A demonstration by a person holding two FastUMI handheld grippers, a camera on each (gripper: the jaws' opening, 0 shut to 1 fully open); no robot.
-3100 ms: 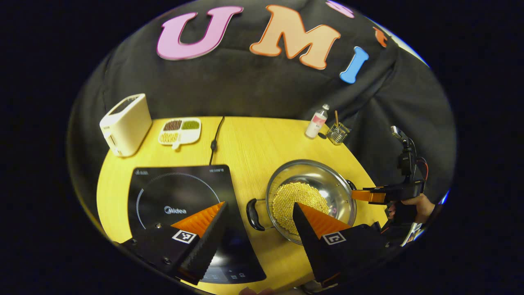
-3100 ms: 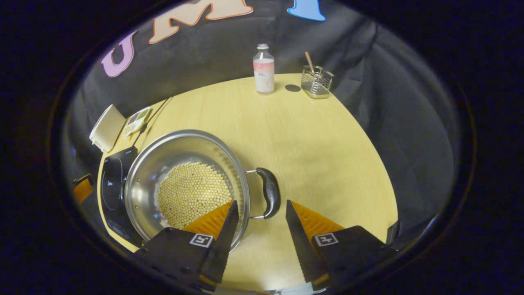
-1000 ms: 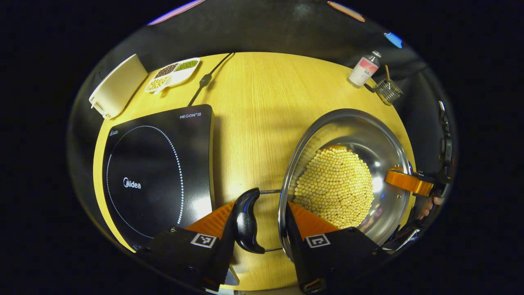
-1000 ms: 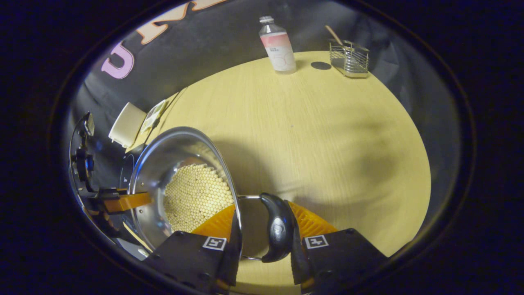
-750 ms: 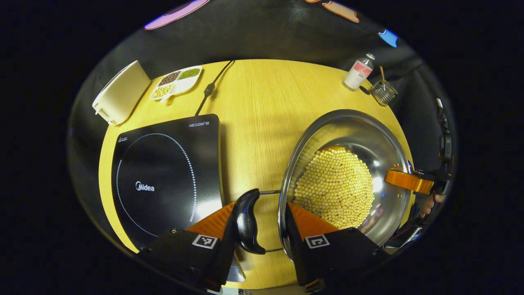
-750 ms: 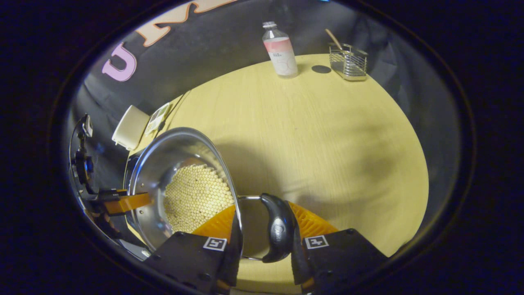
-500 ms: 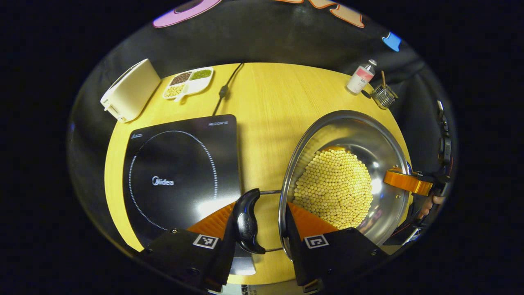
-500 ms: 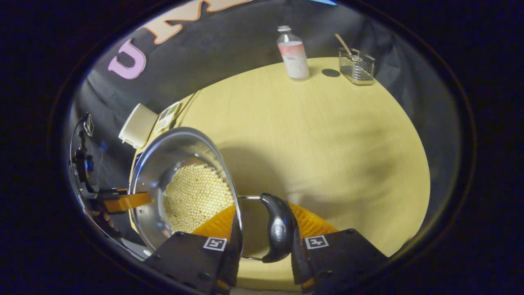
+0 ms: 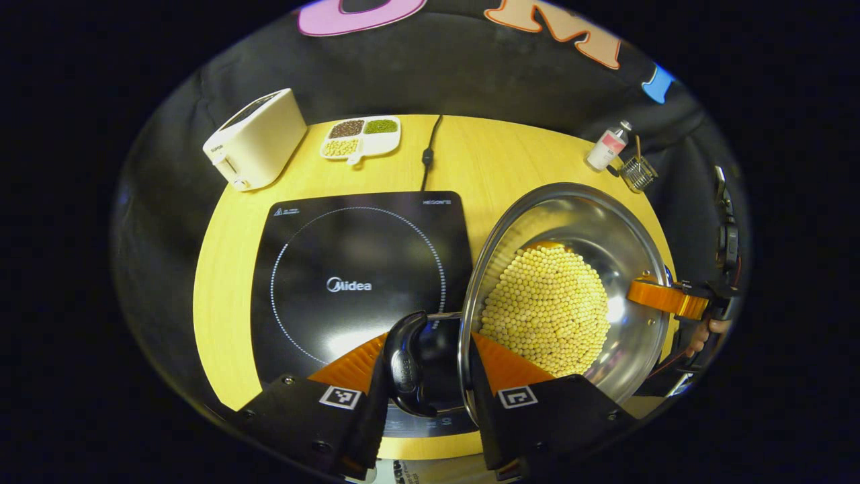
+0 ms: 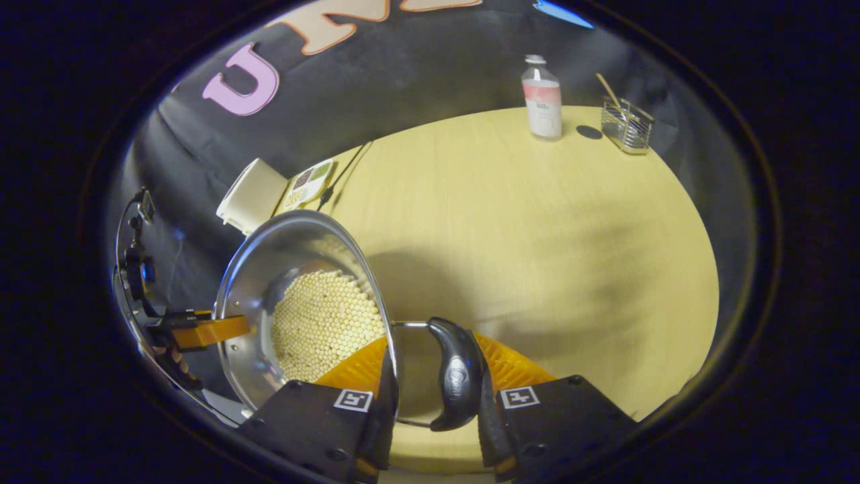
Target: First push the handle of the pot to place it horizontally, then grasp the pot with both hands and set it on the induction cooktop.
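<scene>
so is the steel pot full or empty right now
Partly full: a mound of small pale yellow beans covers the bottom of the round steel pot, with bare shiny wall above them up to the rim.

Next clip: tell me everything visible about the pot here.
The pot is a round, shiny steel vessel with a thin rim, its bottom covered by small pale yellow beads. Two dark curved handles on wire loops stick out sideways: the left tool grips one, with the induction cooktop behind it, and the right tool grips the other. It appears carried, beside the cooktop ring, not yet centred.
</scene>
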